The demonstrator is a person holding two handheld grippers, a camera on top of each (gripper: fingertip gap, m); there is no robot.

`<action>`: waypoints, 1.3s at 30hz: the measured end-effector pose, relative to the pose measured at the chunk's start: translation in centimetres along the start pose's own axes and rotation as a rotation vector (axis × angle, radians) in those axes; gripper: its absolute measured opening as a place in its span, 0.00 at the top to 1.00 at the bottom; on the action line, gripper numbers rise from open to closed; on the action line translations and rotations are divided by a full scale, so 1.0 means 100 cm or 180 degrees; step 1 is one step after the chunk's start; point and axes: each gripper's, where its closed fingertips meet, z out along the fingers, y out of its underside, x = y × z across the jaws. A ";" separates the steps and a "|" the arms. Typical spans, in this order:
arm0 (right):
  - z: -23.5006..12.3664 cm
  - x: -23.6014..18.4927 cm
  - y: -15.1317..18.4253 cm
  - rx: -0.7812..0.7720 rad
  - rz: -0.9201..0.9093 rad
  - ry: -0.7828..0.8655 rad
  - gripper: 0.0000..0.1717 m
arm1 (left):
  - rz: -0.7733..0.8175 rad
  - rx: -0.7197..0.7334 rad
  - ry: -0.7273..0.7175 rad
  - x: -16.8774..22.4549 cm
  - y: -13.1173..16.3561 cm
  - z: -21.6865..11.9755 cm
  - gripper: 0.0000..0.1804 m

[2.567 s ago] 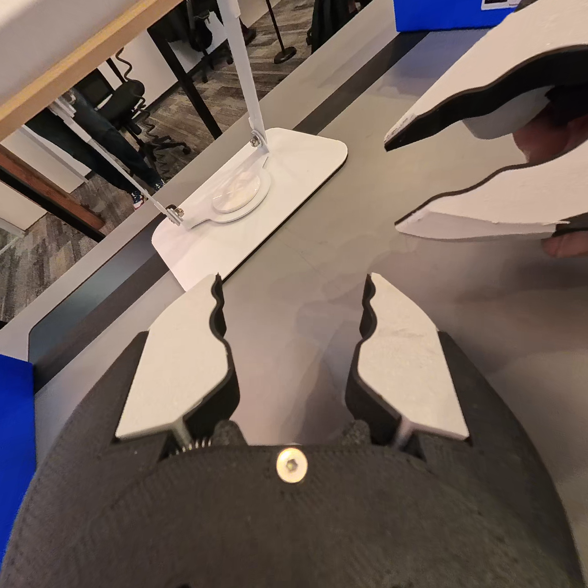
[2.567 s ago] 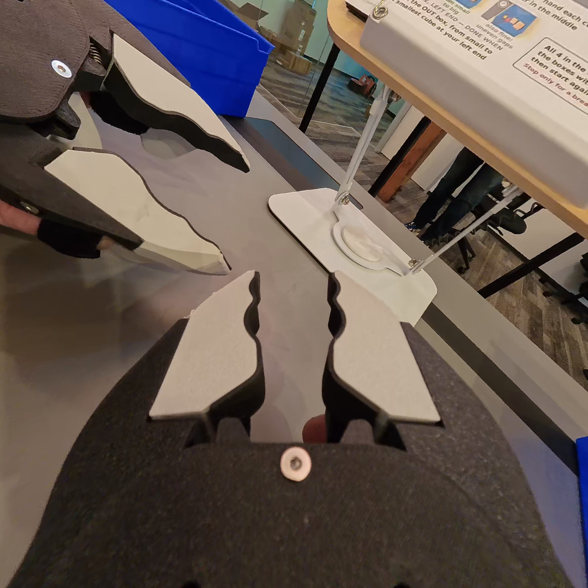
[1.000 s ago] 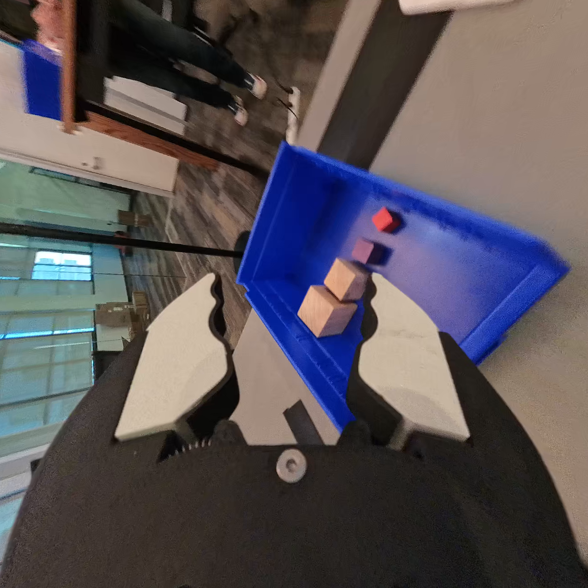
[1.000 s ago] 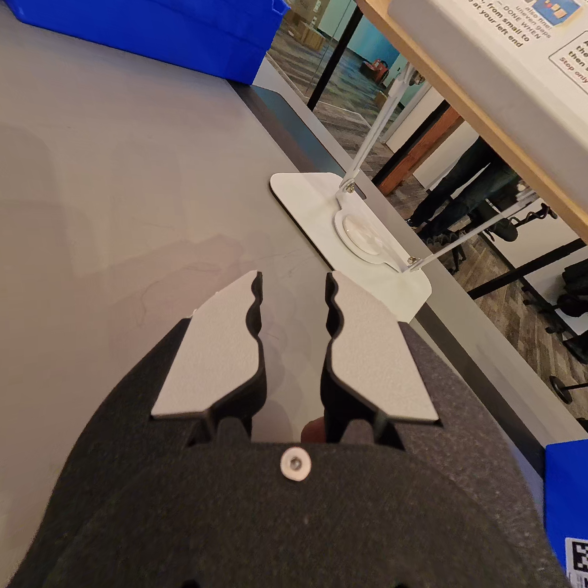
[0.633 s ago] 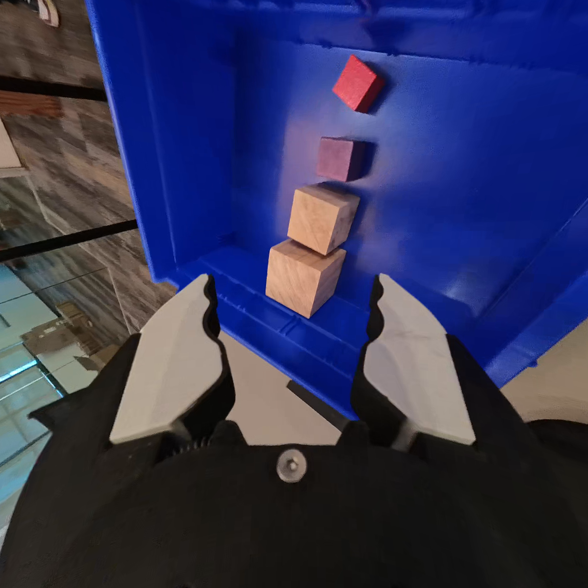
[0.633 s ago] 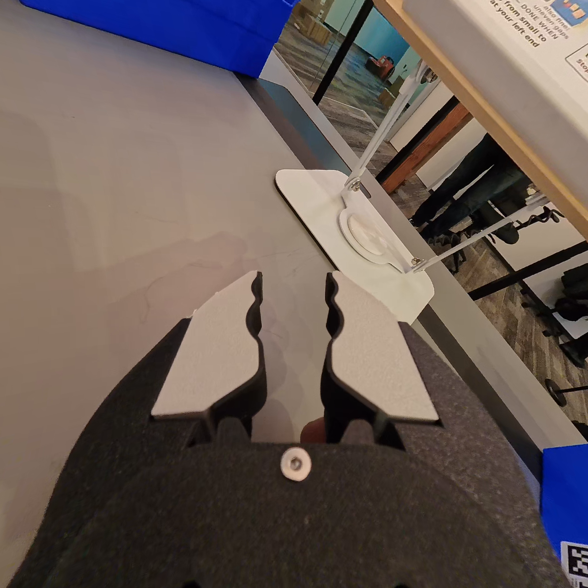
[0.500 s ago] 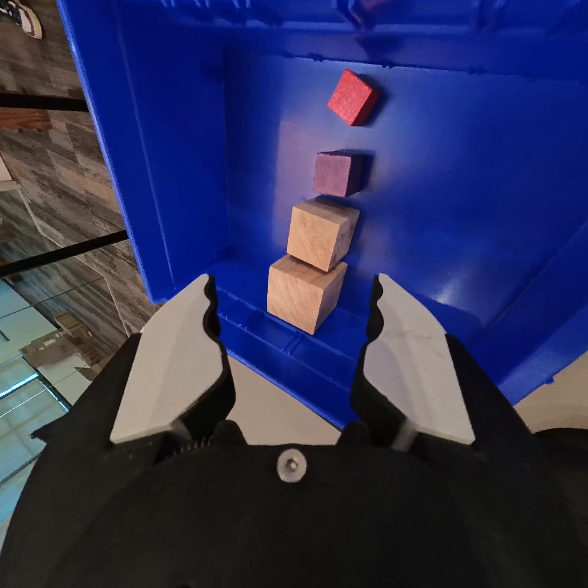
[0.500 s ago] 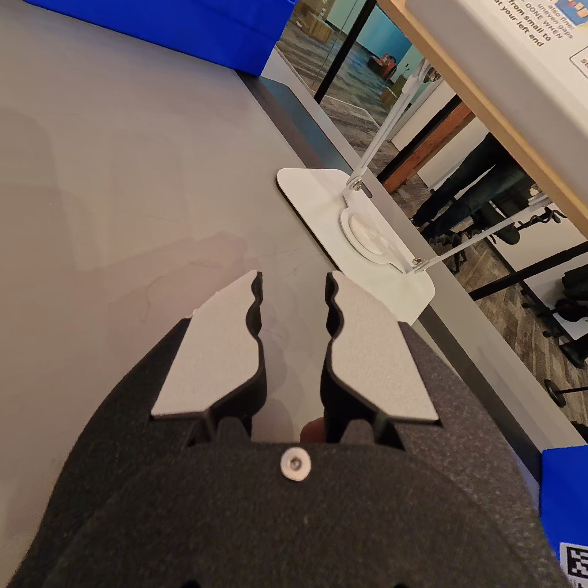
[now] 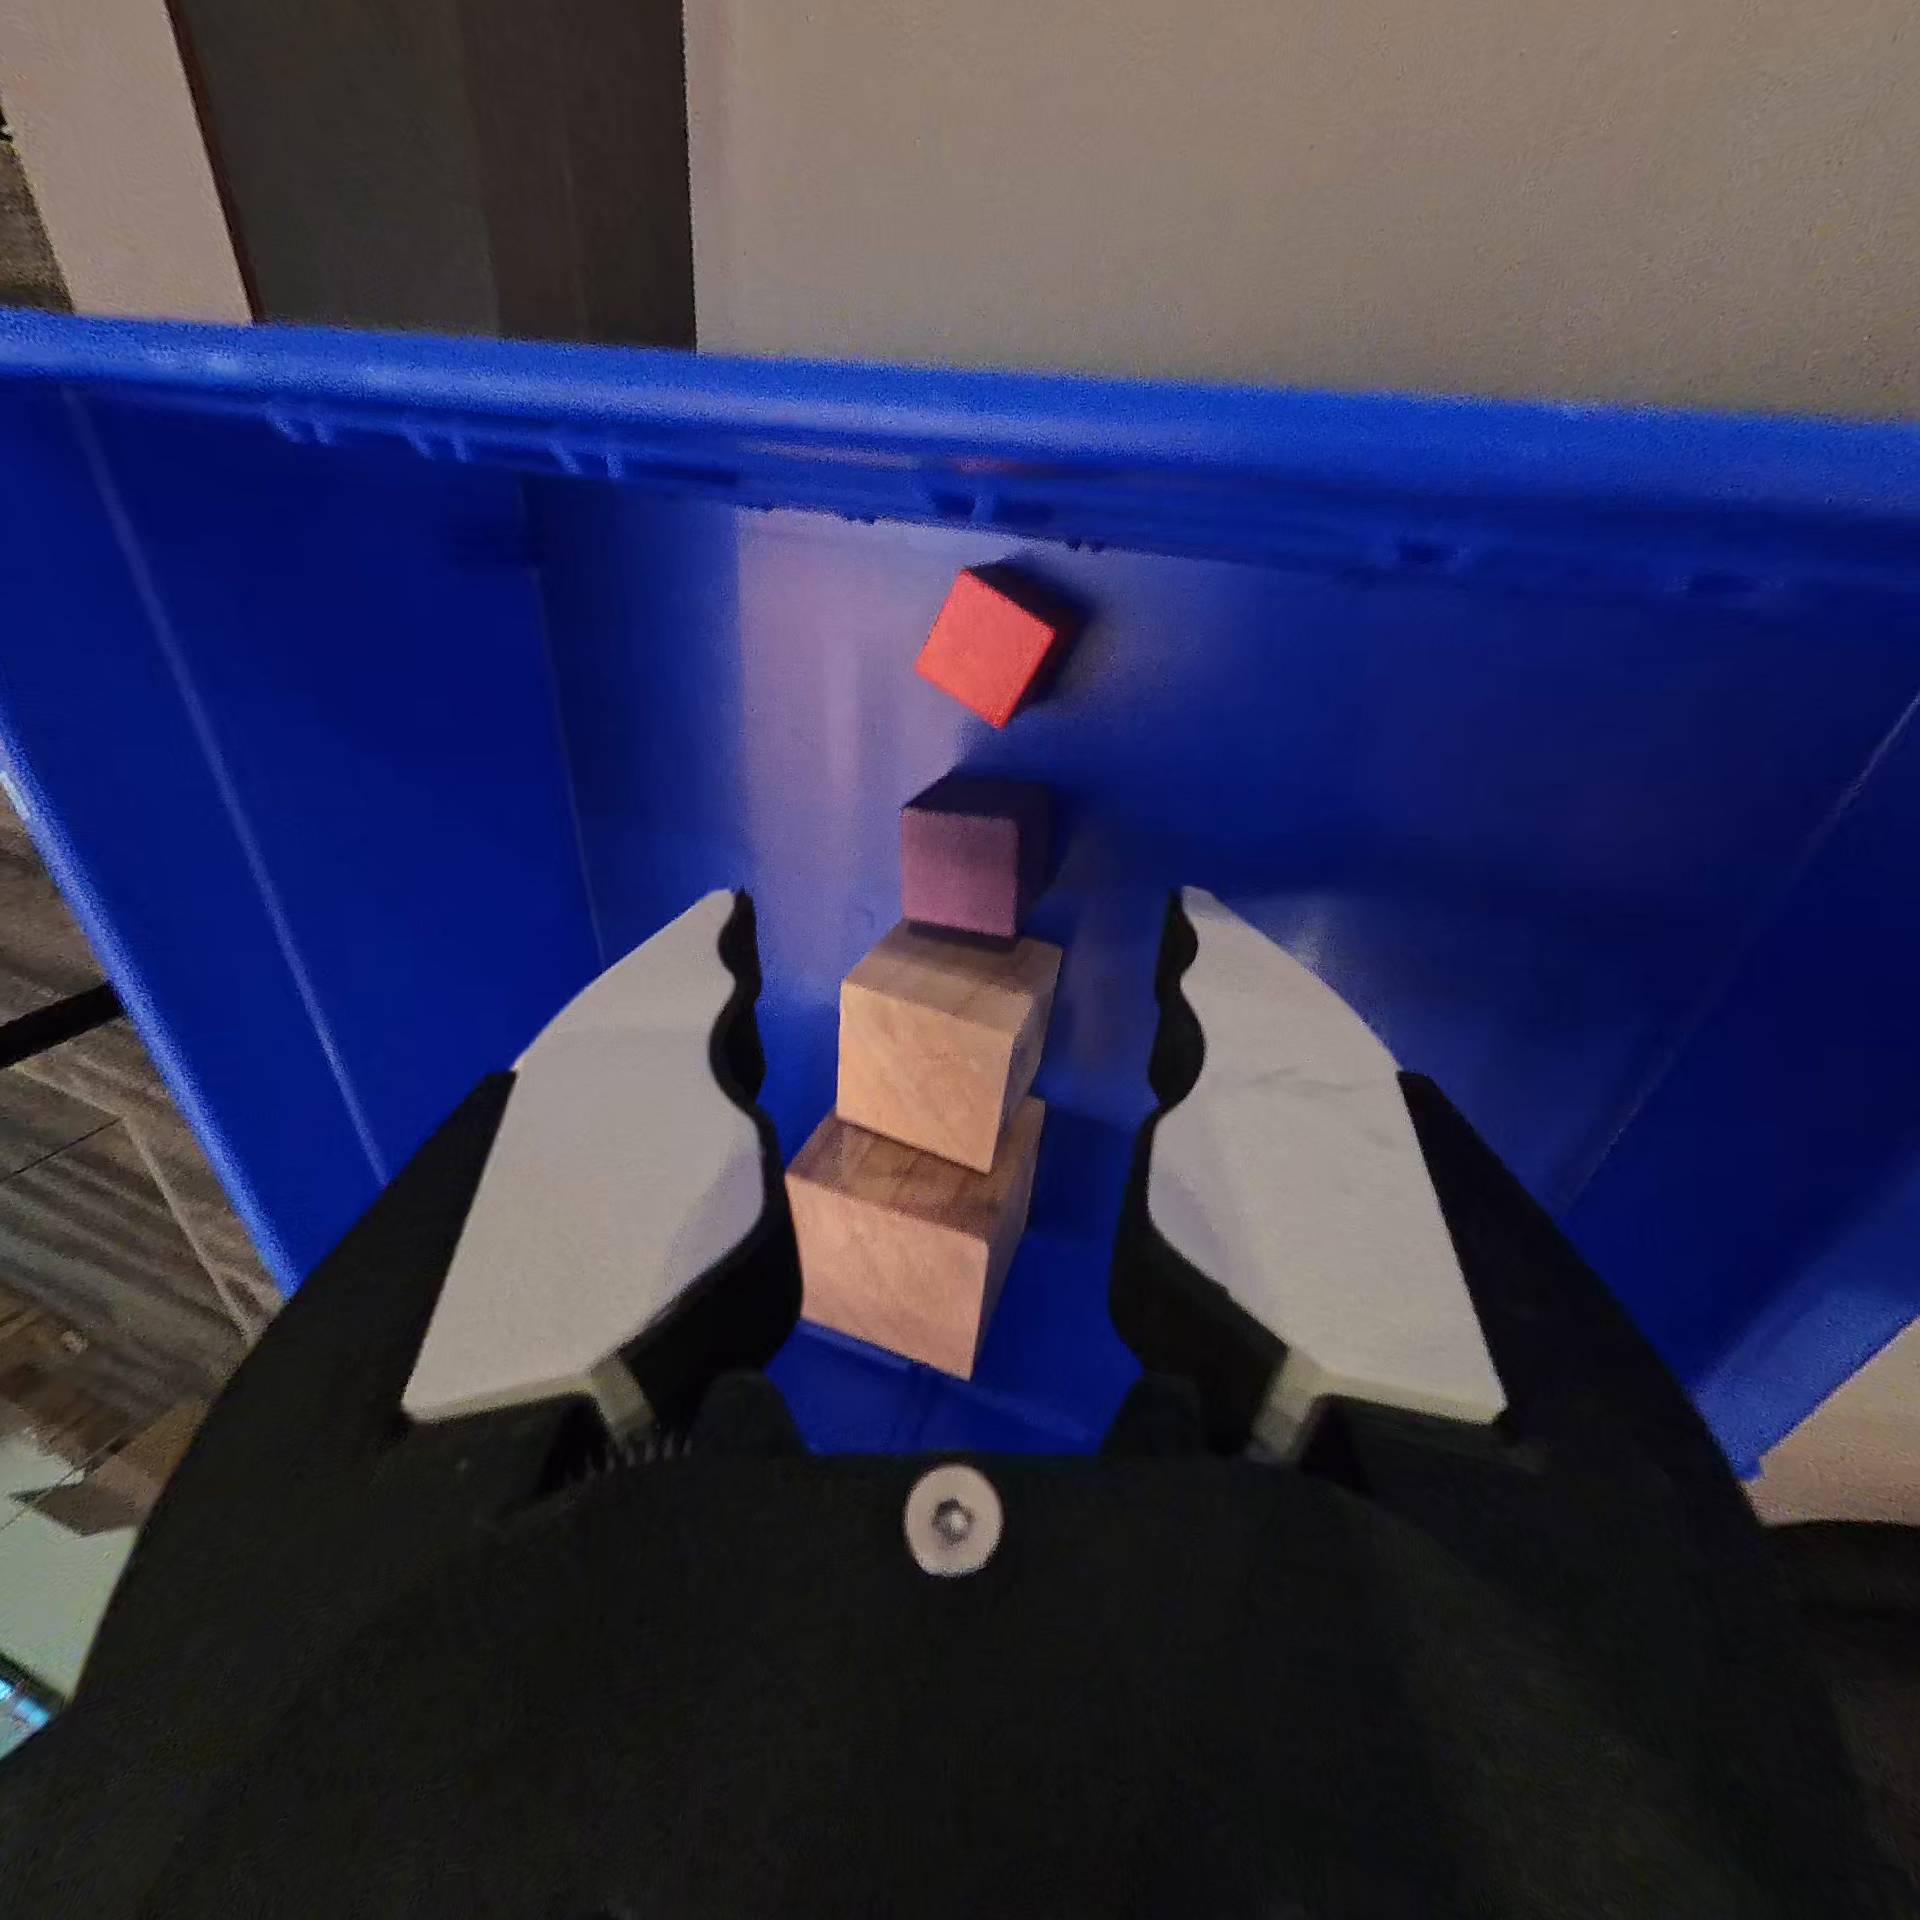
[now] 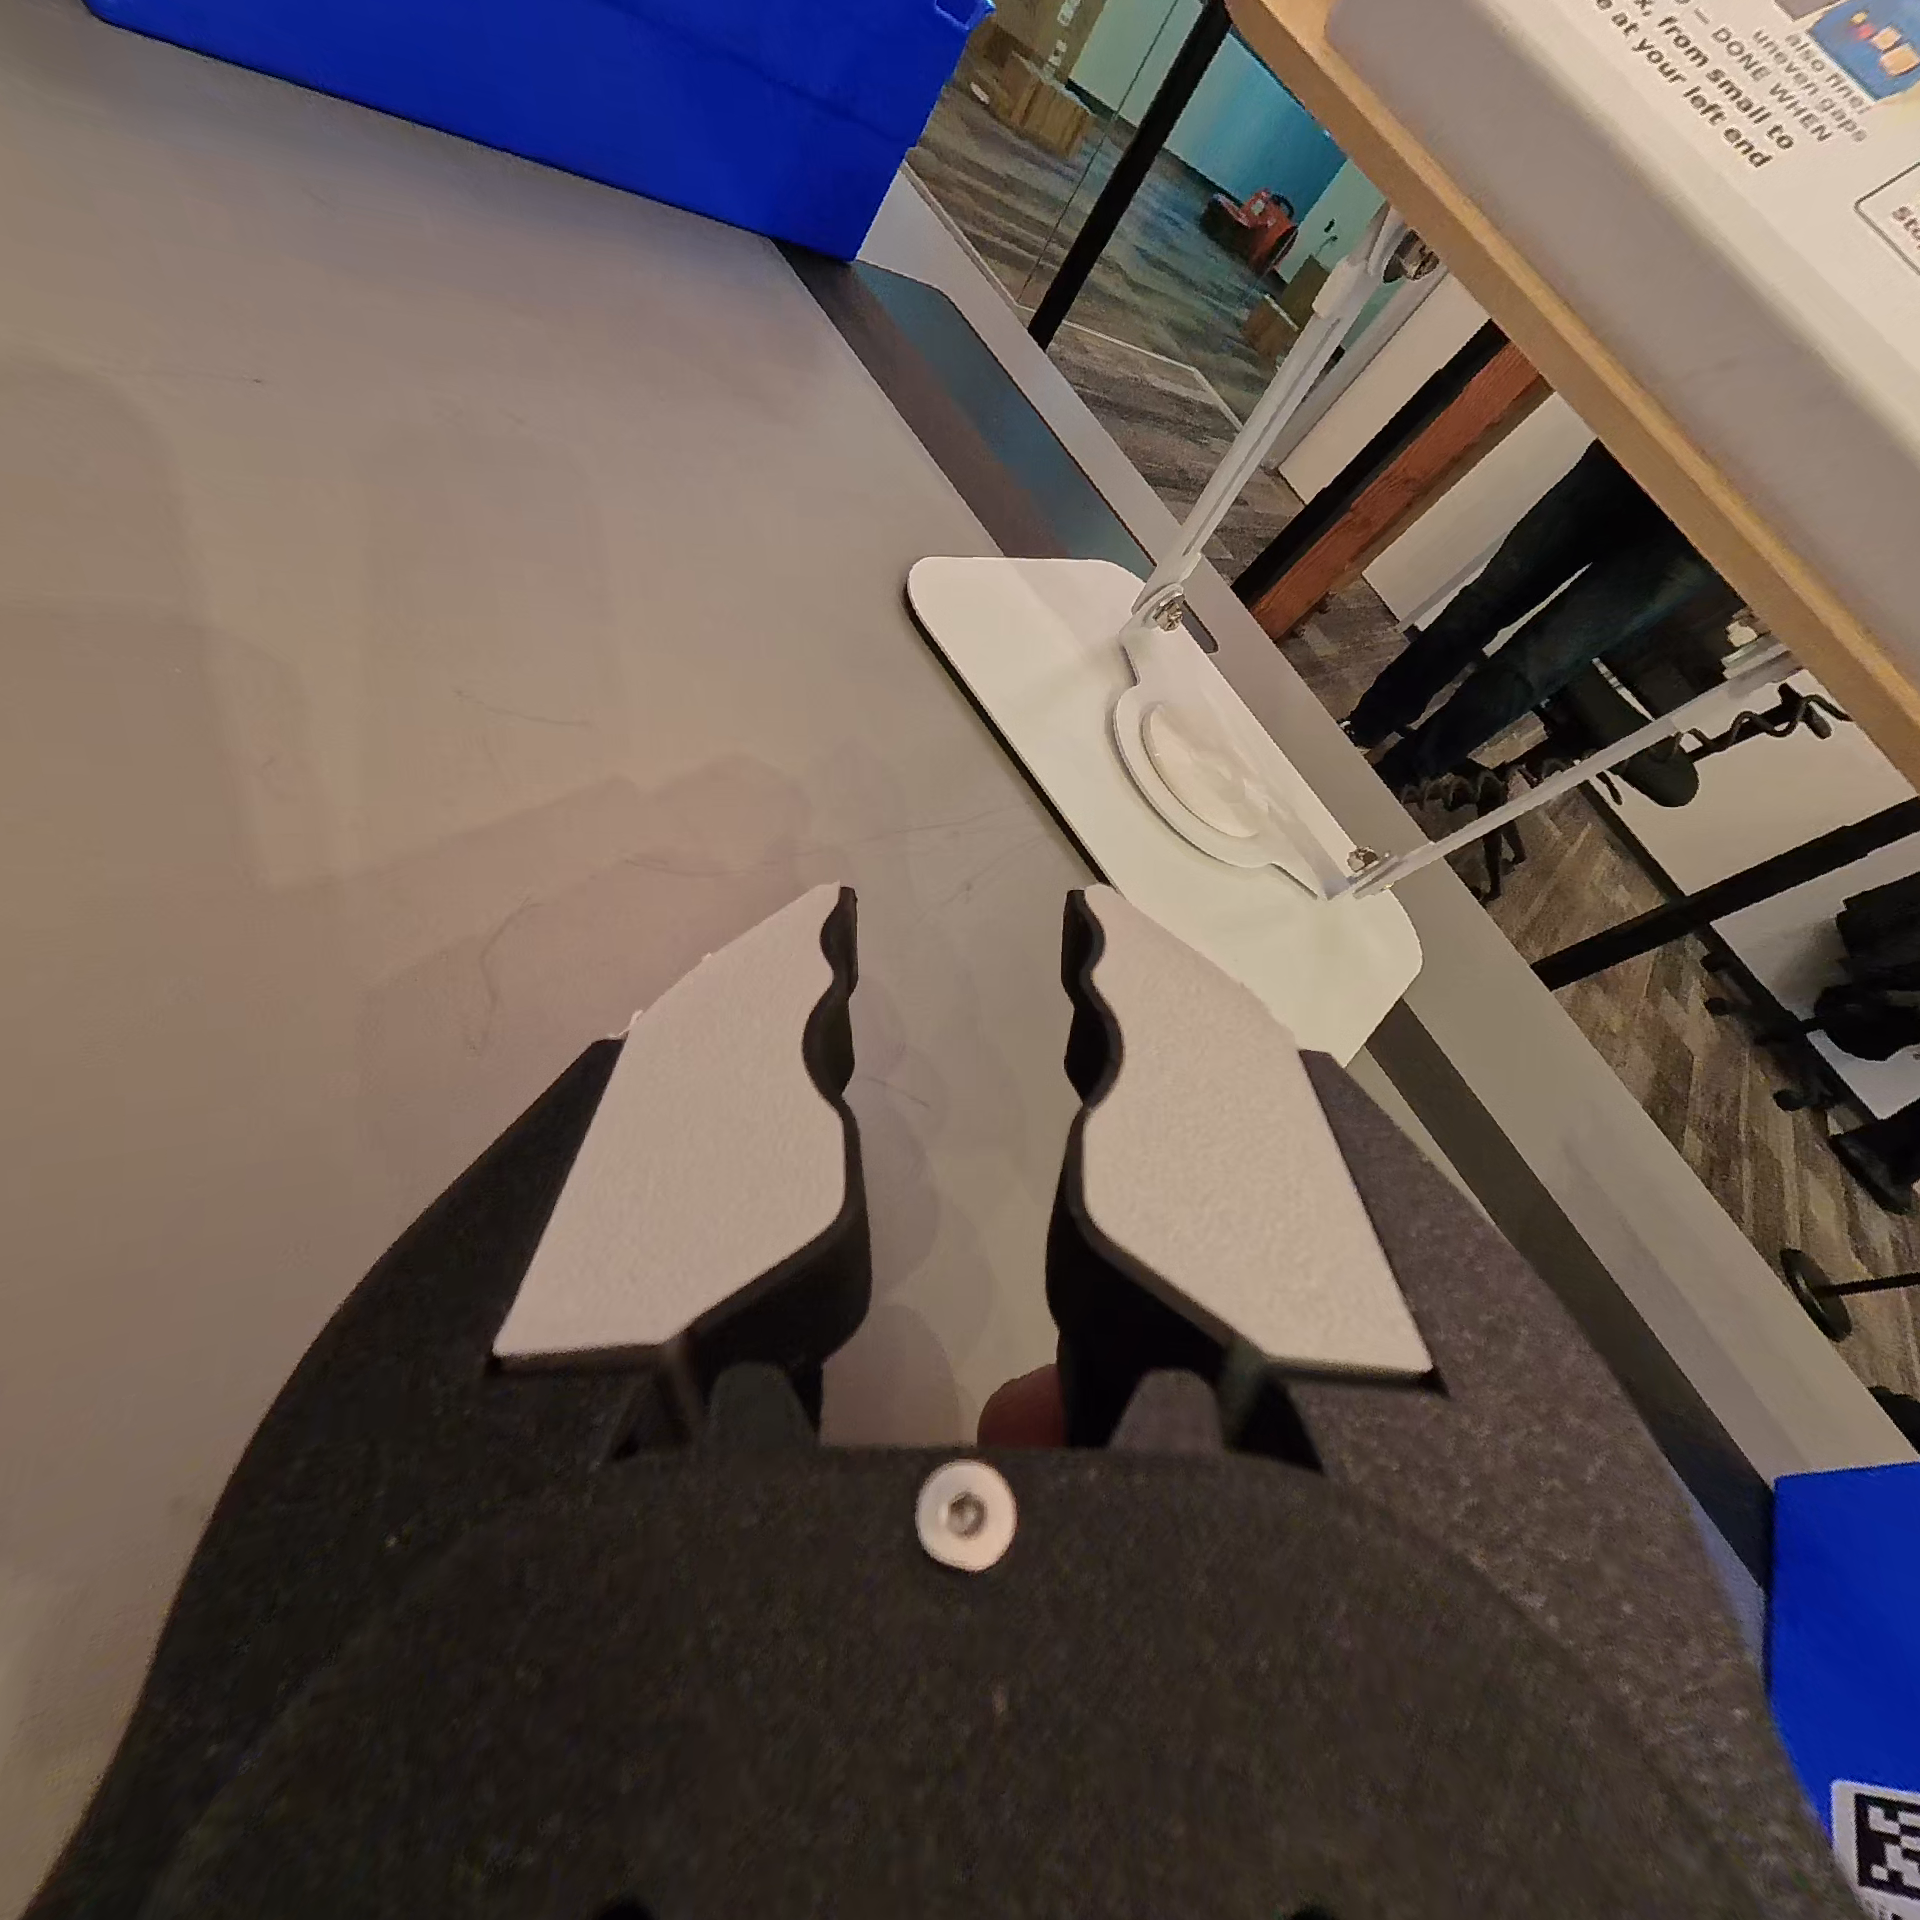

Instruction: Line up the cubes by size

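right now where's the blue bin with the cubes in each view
Left wrist view: the blue bin fills the middle, cubes inside, open left gripper over them.
Right wrist view: likely the same bin at top left, contents hidden.
Shared landmark: the grey table.

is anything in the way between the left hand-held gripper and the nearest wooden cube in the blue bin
Nothing visible blocks it. The left hand-held gripper is open inside the blue bin, and the nearest wooden cube already sits between its fingers, which don't visibly press on it. The second wooden cube touches its far side, so it may shift when lifted.
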 end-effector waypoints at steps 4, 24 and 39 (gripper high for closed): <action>0.000 -0.001 0.001 -0.0015 -0.0017 -0.0004 0.78 | 0.0011 0.0106 0.0121 0.002 -0.012 0.009 0.64; 0.001 -0.002 0.001 -0.0026 -0.0037 -0.0028 0.78 | 0.0058 0.0180 0.0395 0.009 -0.031 0.038 0.73; 0.000 -0.003 0.000 -0.0013 -0.0053 -0.0040 0.78 | -0.0042 0.0205 0.0333 0.004 -0.024 0.026 0.65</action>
